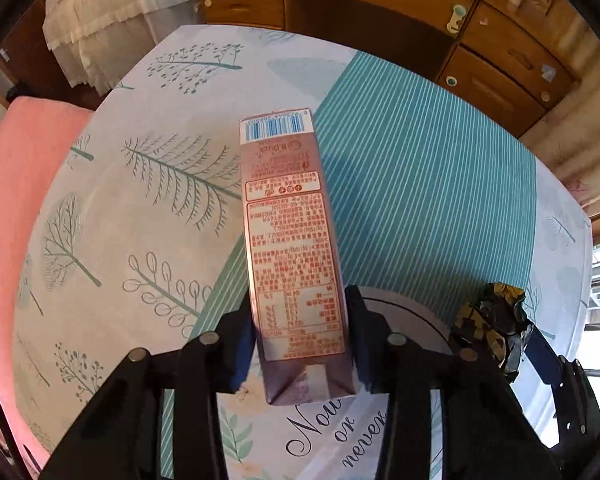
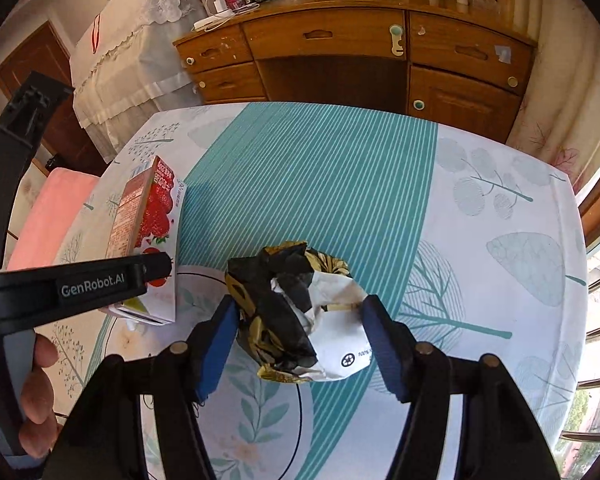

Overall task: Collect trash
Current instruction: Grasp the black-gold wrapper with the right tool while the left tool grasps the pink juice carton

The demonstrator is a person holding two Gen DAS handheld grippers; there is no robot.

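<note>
Wooden drawers with round knobs stand behind a table covered by one smooth printed cloth, pale with leaf and tree drawings and a broad teal band of thin white stripes. Two pieces of trash are on it. One is a tall rectangular drink carton, glossy pink-brown card with small red print and a barcode at its far end; in the right wrist view its front shows strawberries. The left gripper has its two black fingers pressed against the carton's narrow sides near the folded end, so it is clamped on it. The other is a crumpled wrapper, a rough ball of black, gold and white paper lying just beside the carton on the teal band. The right gripper straddles this ball with its blue-padded fingers wide; the pads seem just clear of the paper, though the left edge is hard to judge. One hand grips the left tool's handle.
</note>
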